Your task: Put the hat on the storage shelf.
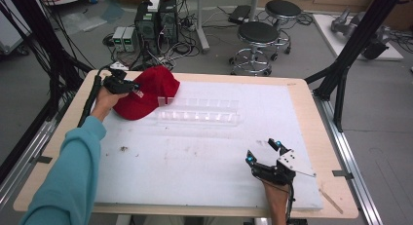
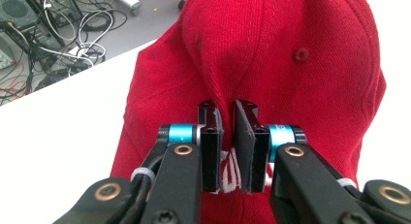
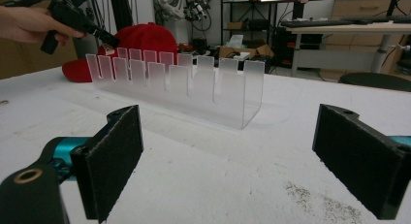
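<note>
Left gripper [image 2: 228, 136] pinches a fold of the red fabric baseball cap [image 1: 146, 91], which sits at the far left of the white table [image 1: 204, 152] beside a clear slotted plastic rack [image 1: 199, 112]. Right gripper [image 1: 265, 152] rests near the front right edge, jaws spread wide, holding nothing.

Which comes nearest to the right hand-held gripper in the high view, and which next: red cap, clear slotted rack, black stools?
1. Clear slotted rack, mid-table, up-left of the right hand-held gripper.
2. Red cap, far-left corner, pinched by the left hand-held gripper.
3. Black stools, on the floor beyond the table.
</note>
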